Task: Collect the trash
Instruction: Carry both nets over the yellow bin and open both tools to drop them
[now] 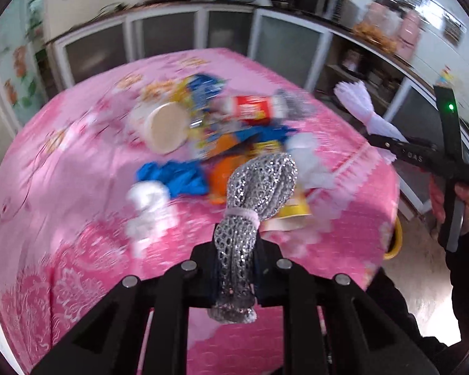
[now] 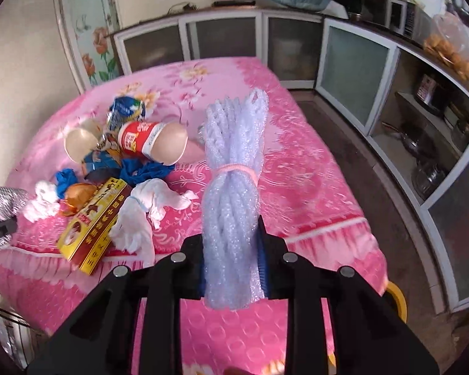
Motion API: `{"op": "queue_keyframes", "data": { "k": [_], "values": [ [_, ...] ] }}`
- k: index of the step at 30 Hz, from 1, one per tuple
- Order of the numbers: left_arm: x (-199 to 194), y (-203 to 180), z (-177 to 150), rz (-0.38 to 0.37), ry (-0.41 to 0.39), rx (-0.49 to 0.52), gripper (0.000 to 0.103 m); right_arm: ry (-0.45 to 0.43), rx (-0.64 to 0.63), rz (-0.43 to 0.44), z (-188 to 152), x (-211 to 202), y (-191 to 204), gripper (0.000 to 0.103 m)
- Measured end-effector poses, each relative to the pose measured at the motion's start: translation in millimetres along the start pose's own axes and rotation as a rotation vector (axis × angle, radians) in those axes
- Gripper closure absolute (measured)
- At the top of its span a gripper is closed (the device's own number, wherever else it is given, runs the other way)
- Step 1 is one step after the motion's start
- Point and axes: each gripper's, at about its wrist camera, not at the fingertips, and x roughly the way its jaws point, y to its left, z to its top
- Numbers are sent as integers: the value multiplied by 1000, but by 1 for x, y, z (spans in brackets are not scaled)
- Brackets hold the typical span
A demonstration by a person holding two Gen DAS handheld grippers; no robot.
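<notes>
Two bundles are lifted, a silver net (image 1: 259, 184) clamped in the left gripper (image 1: 234, 268) and a white net (image 2: 234, 168) in the right gripper (image 2: 233, 259), while cups, wrappers and a box (image 2: 93, 228), apparently uncollected, are left on the pink table (image 2: 312, 187).

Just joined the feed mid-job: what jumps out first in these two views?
Each gripper is clamped on a banded mesh bundle: the left gripper holds a glittery silver net roll, the right gripper a pale white foam net bundle. Behind them, a heap of wrappers and paper cups litters the pink floral tablecloth.

Glittery silver mesh bundle (image 1: 253, 206), frosted white foam-net bundle (image 2: 234, 187), glossy pink patterned tablecloth (image 2: 312, 187), paper cup (image 2: 153, 143).
</notes>
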Motion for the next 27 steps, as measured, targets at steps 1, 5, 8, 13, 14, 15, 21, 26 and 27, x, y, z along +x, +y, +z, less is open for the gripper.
{"op": "queue_keyframes", "data": {
  "k": [1,5,8,13,14,15,21,26,27],
  "values": [
    [1,-13,3,-23,-3,22,88,-9,11,-4,-3,-6,-7,80],
    [14,-65,18,-89,-3,118,88,-48,82,-50,-26,-39,-52,80],
    [32,-117,35,-169,-1,197,88,-70,153,-122,-50,-64,-93,80],
    [72,-213,55,-272,33,343,88,-49,290,-228,-99,-85,-166,79],
    [81,-233,58,-290,45,374,88,-39,311,-246,-108,-84,-176,79],
    [88,-247,60,-303,53,396,88,-24,335,-264,-120,-84,-190,79],
    [141,-343,69,-345,106,521,87,72,437,-323,-177,-60,-243,79],
    [192,-405,64,-326,172,594,87,130,522,-317,-214,-35,-278,79],
    [199,-413,63,-322,184,604,87,138,533,-316,-217,-30,-280,79]
  ]
}}
